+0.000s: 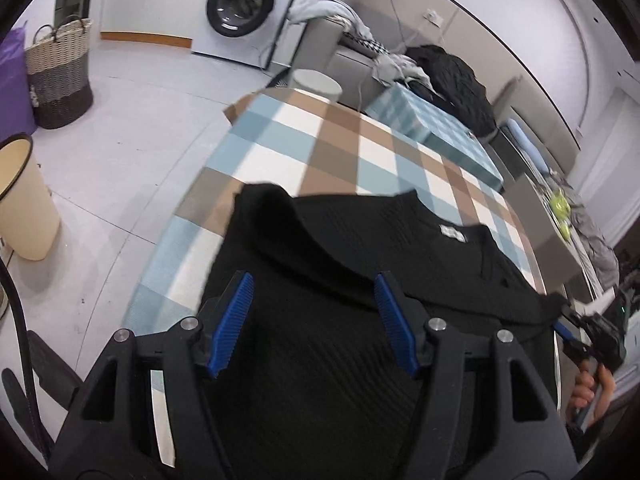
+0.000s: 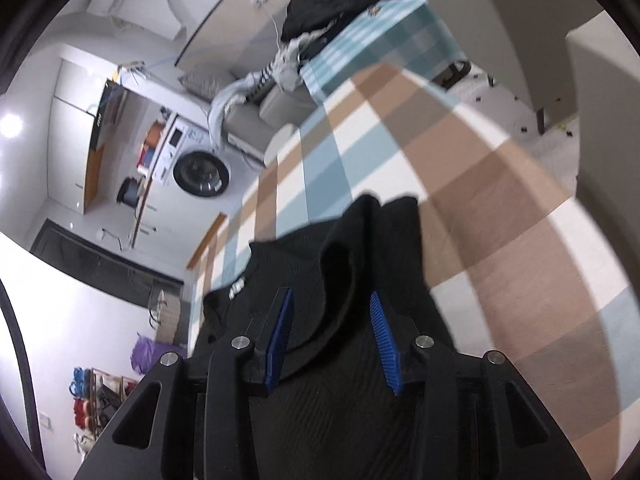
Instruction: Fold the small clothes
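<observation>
Overall, both wrist views looked down at a black ribbed knit top point(image 1: 320, 344) lying on a table covered by a checked cloth point(image 1: 280, 144) of blue, brown and white squares.

At the far left of the left wrist view, a cream bin point(image 1: 24, 204) stood on the pale floor, with a woven laundry basket point(image 1: 60, 72) further back and a white washing machine point(image 1: 244, 4) against the rear wall. Moving right, the left gripper point(image 1: 314, 320) hovered over the top with its two blue-padded fingers point(image 1: 234, 320) spread wide apart, nothing between them but the dark fabric below. A sleeve of the top was folded across its body, and a small white label point(image 1: 452, 233) showed at the neckline. Beyond the table sat a grey sofa point(image 1: 352, 60) heaped with clothes. At the far right edge, the right gripper point(image 1: 560, 326) appeared at the hem of the top, held by a hand point(image 1: 592, 392); whether it pinched the fabric could not be told from there.

In the right wrist view, the washing machine point(image 2: 200, 168) appeared tilted at left. Further right, the right gripper point(image 2: 331, 340) had its blue pads point(image 2: 384, 344) apart, with a raised fold of the black top point(image 2: 360, 420) standing between them, touching neither pad. The checked cloth point(image 2: 500, 208) filled the right side.
</observation>
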### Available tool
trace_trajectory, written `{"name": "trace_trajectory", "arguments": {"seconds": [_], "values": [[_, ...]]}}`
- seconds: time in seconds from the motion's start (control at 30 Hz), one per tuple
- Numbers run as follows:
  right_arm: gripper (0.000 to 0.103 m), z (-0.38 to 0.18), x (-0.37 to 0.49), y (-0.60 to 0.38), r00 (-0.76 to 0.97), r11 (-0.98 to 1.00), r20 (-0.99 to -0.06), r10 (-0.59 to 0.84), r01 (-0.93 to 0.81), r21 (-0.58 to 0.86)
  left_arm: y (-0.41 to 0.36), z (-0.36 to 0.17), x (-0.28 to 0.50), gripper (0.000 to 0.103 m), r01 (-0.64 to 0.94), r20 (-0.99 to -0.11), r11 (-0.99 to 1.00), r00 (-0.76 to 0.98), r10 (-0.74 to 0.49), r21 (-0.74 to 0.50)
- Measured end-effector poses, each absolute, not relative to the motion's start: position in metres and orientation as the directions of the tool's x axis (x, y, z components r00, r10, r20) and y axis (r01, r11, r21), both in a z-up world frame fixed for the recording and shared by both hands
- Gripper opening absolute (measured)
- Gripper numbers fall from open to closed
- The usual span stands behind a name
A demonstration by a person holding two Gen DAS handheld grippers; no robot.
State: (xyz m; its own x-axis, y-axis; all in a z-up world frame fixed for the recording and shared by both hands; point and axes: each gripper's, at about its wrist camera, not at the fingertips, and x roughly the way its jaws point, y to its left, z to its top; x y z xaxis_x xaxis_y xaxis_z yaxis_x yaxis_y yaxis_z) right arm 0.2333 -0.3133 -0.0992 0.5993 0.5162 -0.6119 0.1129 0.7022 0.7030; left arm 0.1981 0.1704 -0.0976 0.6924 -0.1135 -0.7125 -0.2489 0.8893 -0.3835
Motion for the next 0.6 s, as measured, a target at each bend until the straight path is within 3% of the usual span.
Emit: {"name": "trace_trajectory", "arguments": {"seconds": [0.2, 0.33, 0.6], "values": [[0.041, -0.107, 0.276, -0.283, 0.588, 0.696, -0.611, 0.530, 0.110, 0.709, 0.154, -0.104, 0.206, 0.061, -0.221, -0.737, 0.902, 0.661, -0.141, -0.370], [0.045, -0.105, 0.306, -0.276, 0.654, 0.633, -0.539, 0.531, 0.117, 0.765, 0.151, -0.099, 0.202, 0.061, -0.211, -0.722, 0.902, 0.677, -0.143, -0.376], [0.045, -0.080, 0.292, -0.287, 0.688, 0.762, -0.613, 0.389, 0.133, 0.634, 0.168, -0.099, 0.204, 0.061, -0.239, -0.722, 0.901, 0.683, -0.109, -0.363]]}}
